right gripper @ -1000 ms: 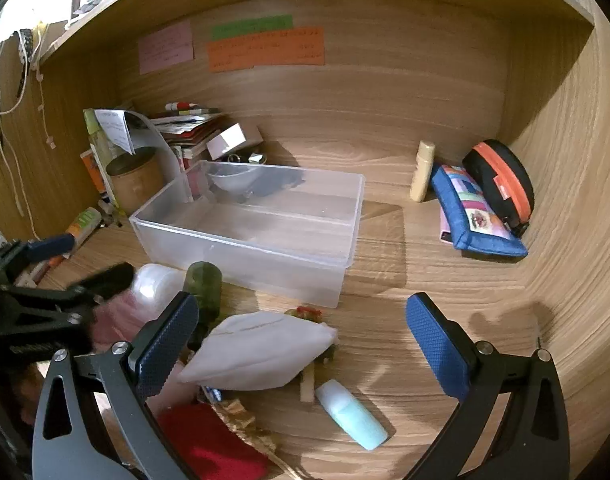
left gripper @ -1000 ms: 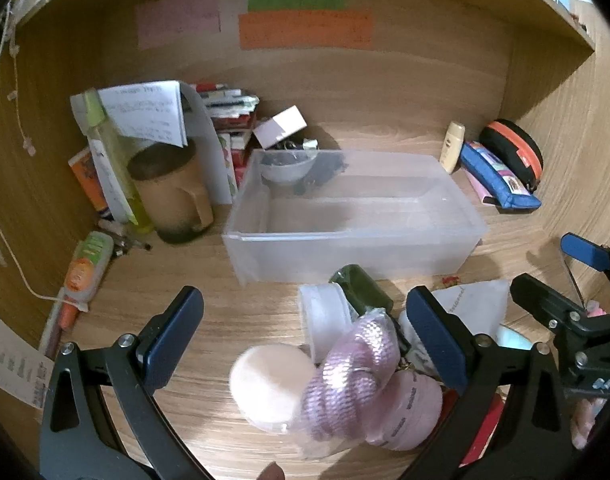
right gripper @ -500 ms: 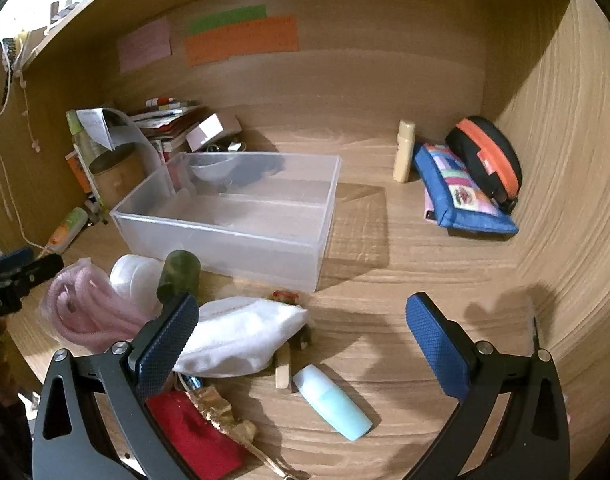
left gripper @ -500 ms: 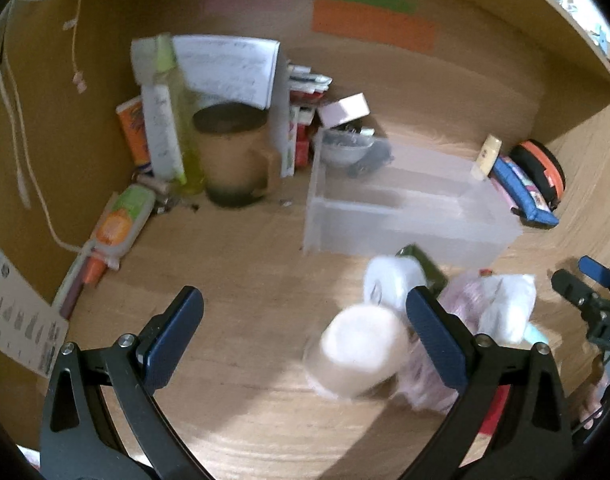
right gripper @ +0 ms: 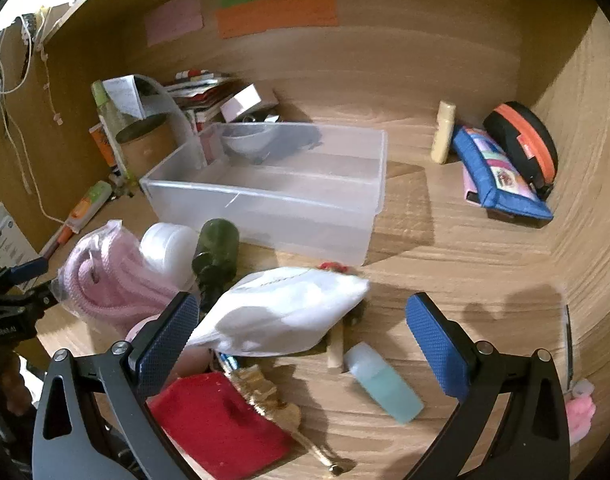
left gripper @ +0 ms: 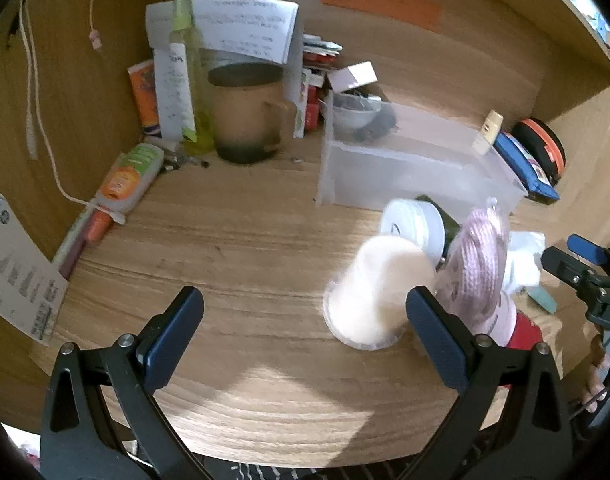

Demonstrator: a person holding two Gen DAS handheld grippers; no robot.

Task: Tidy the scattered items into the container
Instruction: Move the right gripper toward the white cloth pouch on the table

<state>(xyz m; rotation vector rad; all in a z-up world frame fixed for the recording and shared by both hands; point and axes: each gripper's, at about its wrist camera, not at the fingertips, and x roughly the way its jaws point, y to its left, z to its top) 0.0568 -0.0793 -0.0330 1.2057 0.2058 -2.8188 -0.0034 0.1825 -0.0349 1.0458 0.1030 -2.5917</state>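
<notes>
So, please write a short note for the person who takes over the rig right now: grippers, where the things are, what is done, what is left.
Left gripper: open, holds nothing, over bare desk.
Right gripper: open, holds nothing, over the white pouch.
Clear container: none of the scattered things in it yet.
In front of the container: pink yarn, white jar, green bottle, red cloth, blue-green bottle, cream cup.
Done: nothing. Left: all of them.
</notes>
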